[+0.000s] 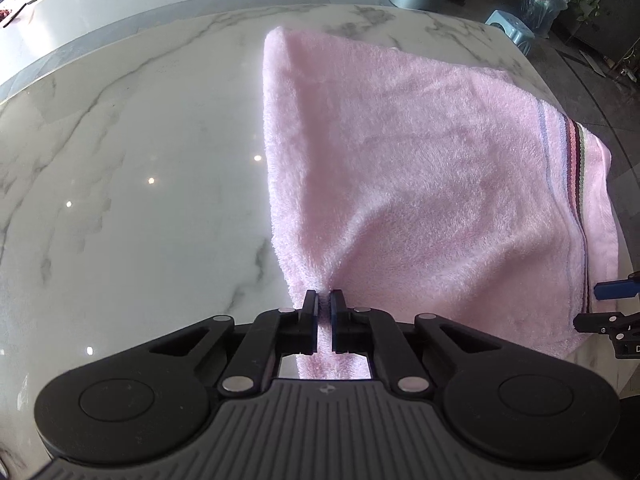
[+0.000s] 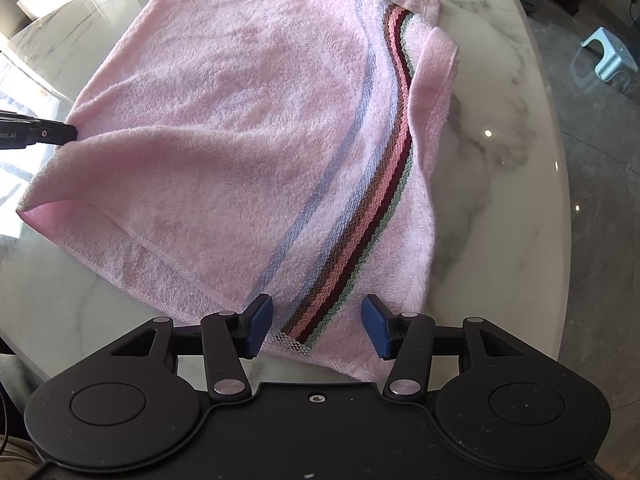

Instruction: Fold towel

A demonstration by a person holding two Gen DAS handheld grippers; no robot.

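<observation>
Two hand-held grippers work the pink towel (image 2: 240,120) lying on the marble table (image 1: 120,160): the left hand-held gripper (image 1: 324,306) pinches its left edge, while the right hand-held gripper (image 2: 318,330) gapes wide, straddling the striped near corner directly ahead, gripping nothing.
</observation>
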